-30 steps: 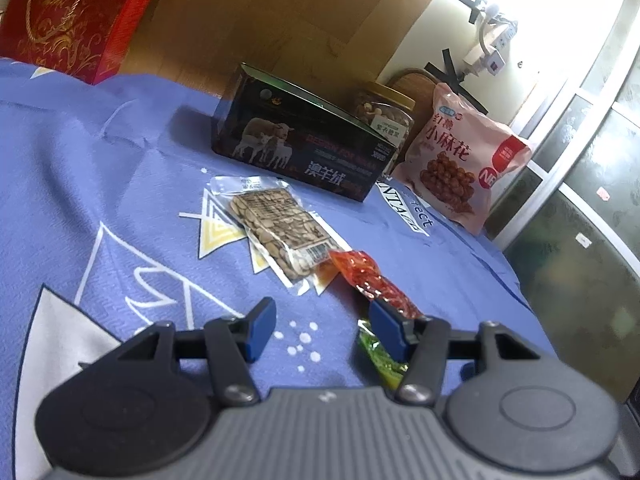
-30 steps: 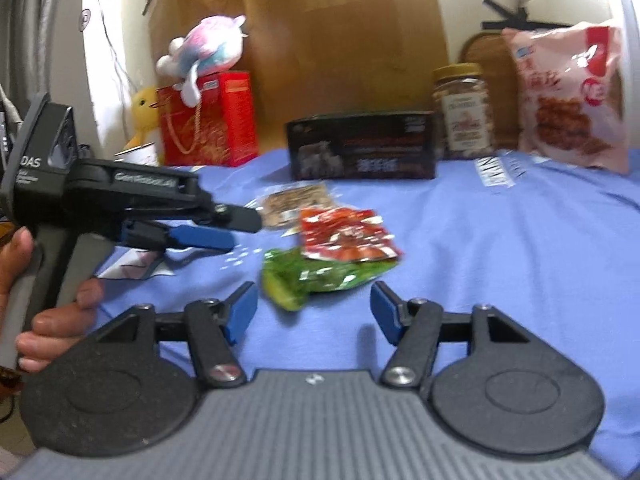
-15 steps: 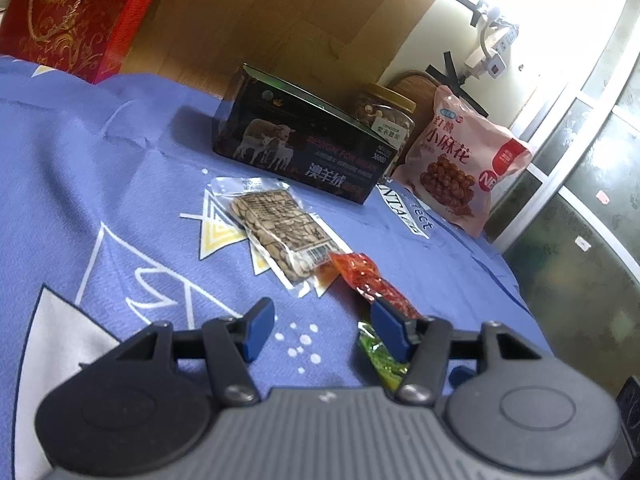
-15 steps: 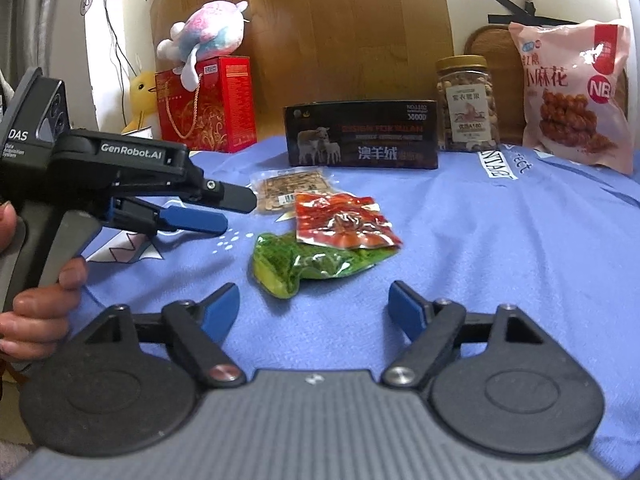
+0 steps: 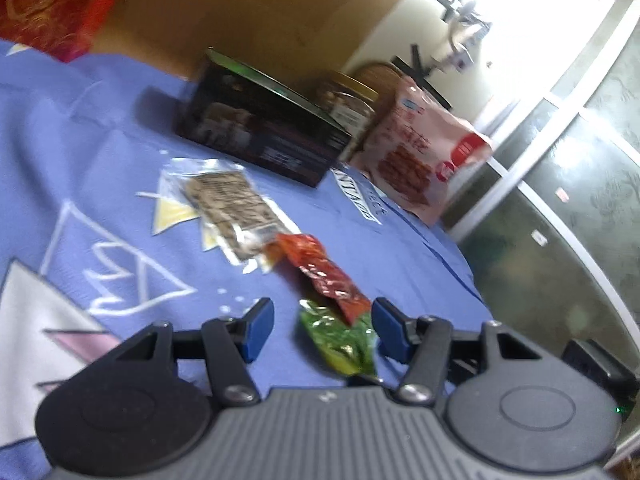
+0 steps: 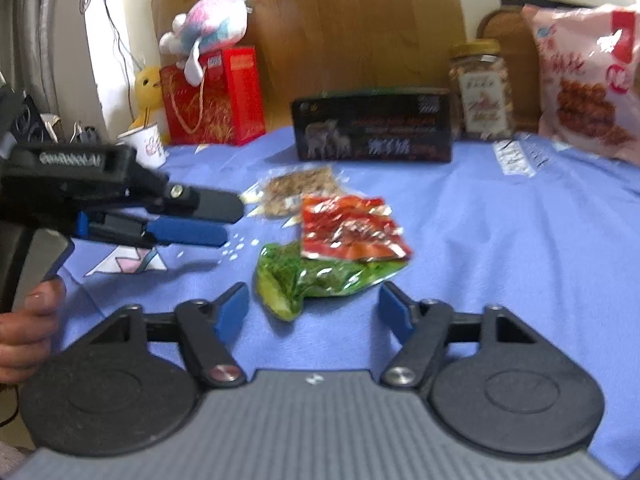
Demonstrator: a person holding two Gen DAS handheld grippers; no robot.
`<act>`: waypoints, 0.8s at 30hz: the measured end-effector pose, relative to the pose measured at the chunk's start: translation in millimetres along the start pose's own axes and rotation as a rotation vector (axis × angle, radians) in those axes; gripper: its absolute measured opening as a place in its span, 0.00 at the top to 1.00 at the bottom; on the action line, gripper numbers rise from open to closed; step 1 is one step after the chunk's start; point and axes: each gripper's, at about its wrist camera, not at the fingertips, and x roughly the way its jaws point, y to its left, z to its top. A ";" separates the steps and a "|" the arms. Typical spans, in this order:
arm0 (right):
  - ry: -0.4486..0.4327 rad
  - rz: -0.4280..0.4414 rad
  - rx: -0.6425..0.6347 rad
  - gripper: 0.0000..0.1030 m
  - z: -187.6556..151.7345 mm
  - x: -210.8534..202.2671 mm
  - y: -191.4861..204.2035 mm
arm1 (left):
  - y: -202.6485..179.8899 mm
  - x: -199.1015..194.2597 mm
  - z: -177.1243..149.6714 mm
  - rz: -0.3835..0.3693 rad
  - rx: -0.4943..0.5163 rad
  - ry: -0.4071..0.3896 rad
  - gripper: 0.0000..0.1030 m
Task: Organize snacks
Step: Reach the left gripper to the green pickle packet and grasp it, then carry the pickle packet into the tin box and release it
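While both tools gape empty, green packet seemingly lengthwise left-to-right.

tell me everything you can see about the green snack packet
The green snack packet is a crinkly, glossy, see-through green pouch, seemingly plastic, with leafy-looking green contents and a yellowish end nearest the right wrist camera. It lies flat and sealed on the blue cloth. The red packet overlaps its far edge. It sits just ahead of the open right tool; neither tool touches it.
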 end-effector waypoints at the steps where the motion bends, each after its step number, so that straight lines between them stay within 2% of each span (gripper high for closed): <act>1: 0.001 -0.004 -0.010 0.33 0.0 0.8 1.4 | -3.2 4.4 1.0 0.001 0.016 0.008 0.49; 3: 0.004 -0.017 -0.026 0.39 0.5 2.6 3.9 | -7.1 18.4 2.3 -0.006 0.034 0.051 0.52; 5: 0.003 -0.011 -0.031 0.49 0.6 3.5 3.7 | -10.2 34.2 -1.7 -0.019 0.043 0.098 0.68; 6: 0.006 0.009 -0.027 0.59 0.9 3.5 3.2 | -10.7 41.2 -4.9 -0.029 0.036 0.118 0.76; 7: 0.006 0.026 -0.018 0.61 1.1 2.7 3.1 | -12.4 41.5 -6.3 -0.026 0.034 0.114 0.78; 12: -0.013 0.070 -0.016 0.62 1.0 -8.0 12.5 | -10.4 18.2 -10.9 -0.032 -0.003 0.099 0.80; 18: -0.063 0.189 -0.060 0.63 13.9 -10.1 41.3 | -2.2 -36.4 -8.7 -0.004 -0.023 -0.022 0.82; 24: -0.081 0.211 -0.081 0.62 29.0 9.0 53.7 | 7.3 -48.3 6.3 0.034 -0.018 -0.079 0.82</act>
